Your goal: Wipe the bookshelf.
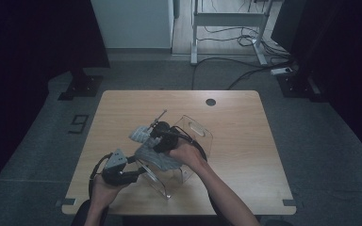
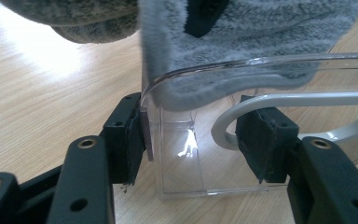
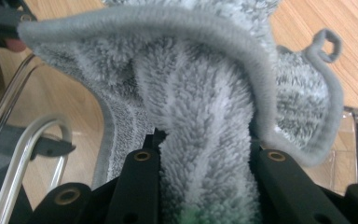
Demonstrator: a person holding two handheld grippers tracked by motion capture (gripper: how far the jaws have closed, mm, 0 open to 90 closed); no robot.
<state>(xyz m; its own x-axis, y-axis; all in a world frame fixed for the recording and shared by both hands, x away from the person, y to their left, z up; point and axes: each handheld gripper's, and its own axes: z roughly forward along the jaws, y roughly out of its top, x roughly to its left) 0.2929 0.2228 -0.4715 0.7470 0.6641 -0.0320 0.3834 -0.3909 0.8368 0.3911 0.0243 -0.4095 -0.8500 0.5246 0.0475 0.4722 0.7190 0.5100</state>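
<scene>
**Towel going into the clear box**

Towel (image 3: 205, 121), grey and fluffy, hangs bunched from the right claw (image 3: 205, 186), whose jaws are pressed into a thick fold of it. In the high view it sits at the centre of the frame, draped over the near rim of a clear plastic box (image 1: 195, 134) on the wooden tabletop (image 1: 245, 155). In the left gripper view its lower edge laps over the box wall at the top of the frame.

Left claw (image 2: 193, 140) straddles a corner of the box: the left pad lies against the outside of the wall, the right pad sits by the white handle opening, apparently steadying the box rather than squeezing hard.

The towel looks light, soft and floppy. It will sag and trail wherever it is not held, so a deep pinch on a gathered fold suits it better than a grip on the thin hem or the small hanging loop (image 3: 326, 44). The box seems stiff, smooth and probably slippery, and it may slide if the towel drags across the rim.
</scene>
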